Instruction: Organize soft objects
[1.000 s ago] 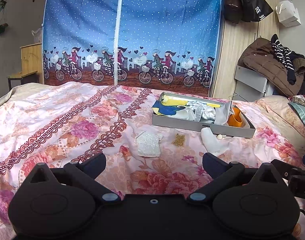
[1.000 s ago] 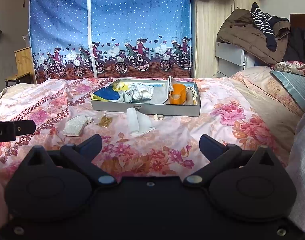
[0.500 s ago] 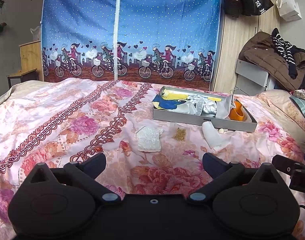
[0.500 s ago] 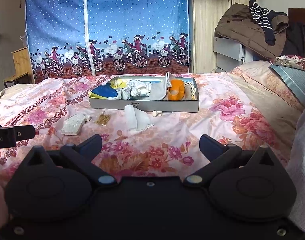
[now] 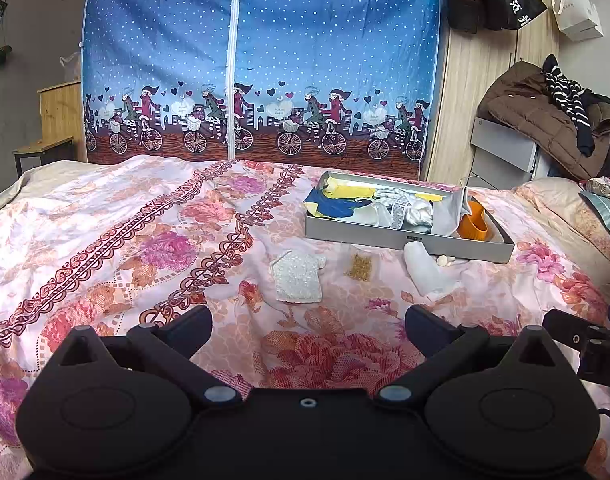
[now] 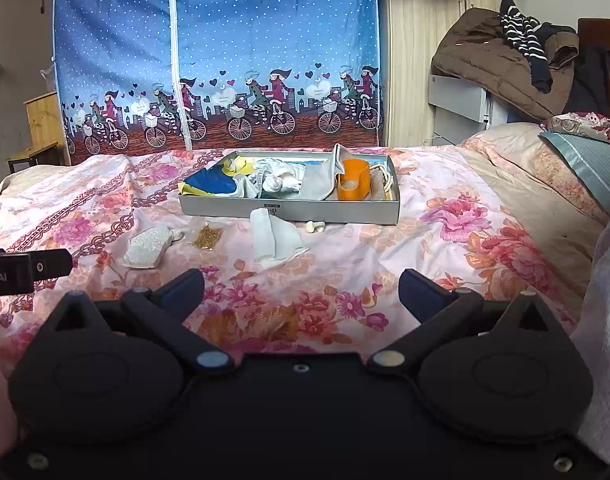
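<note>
Both hand-held grippers, left (image 5: 308,322) and right (image 6: 301,288), released w/ nothing held above bed (image 6: 445,240); "oot.AI" legible on left unit at 9 o'clock in right view.

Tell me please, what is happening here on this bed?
A person holds two grippers over a floral bedspread, sorting soft things into a grey tray. Both the left gripper and the right gripper are open and hold nothing. The tray already has cloths and an orange item in it. A white beaded pouch, a folded white cloth and a small gold piece lie loose in front of it.
</note>
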Action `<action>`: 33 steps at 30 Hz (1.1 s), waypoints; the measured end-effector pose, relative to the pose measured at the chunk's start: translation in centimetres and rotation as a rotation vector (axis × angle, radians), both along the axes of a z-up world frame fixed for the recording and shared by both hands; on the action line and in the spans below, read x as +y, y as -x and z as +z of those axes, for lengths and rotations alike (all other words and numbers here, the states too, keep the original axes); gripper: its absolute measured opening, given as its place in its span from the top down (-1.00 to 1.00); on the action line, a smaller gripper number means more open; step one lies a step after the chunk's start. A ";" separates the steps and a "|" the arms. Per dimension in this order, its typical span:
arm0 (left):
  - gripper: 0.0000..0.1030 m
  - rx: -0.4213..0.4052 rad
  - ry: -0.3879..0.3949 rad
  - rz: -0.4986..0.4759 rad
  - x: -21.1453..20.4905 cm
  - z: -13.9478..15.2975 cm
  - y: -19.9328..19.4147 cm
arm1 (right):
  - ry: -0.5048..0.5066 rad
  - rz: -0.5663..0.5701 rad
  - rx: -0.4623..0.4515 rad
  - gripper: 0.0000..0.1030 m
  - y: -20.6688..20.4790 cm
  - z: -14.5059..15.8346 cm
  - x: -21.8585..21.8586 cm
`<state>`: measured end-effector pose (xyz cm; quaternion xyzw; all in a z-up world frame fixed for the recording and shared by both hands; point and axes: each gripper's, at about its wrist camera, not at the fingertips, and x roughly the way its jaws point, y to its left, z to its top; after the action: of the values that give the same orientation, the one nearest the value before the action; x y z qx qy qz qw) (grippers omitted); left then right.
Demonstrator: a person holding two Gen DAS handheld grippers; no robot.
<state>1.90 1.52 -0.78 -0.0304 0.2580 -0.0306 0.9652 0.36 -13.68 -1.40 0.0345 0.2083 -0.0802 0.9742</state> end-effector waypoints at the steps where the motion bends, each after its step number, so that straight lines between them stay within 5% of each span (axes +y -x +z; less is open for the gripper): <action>1: -0.99 0.000 0.000 0.000 0.0 0.0 0.0 | 0.000 0.000 0.000 -0.99 0.0 0.0 0.0; 24: -0.99 0.052 -0.010 -0.020 -0.5 -0.9 -0.9 | -0.007 0.014 0.068 -0.99 -1.3 -0.4 -0.1; 29: -0.99 0.055 -0.009 -0.009 -0.6 -1.5 -2.1 | -0.064 0.052 0.154 -0.99 -4.1 -1.3 -0.9; 33: -0.99 0.030 -0.033 -0.011 -1.4 -2.5 -4.2 | 0.031 0.086 0.186 -0.99 -7.8 -2.2 -0.6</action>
<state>6.14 0.14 -3.28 -0.0134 0.2732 -0.0310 0.9614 8.20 -14.32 -3.61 0.0029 0.2980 -0.0442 0.9535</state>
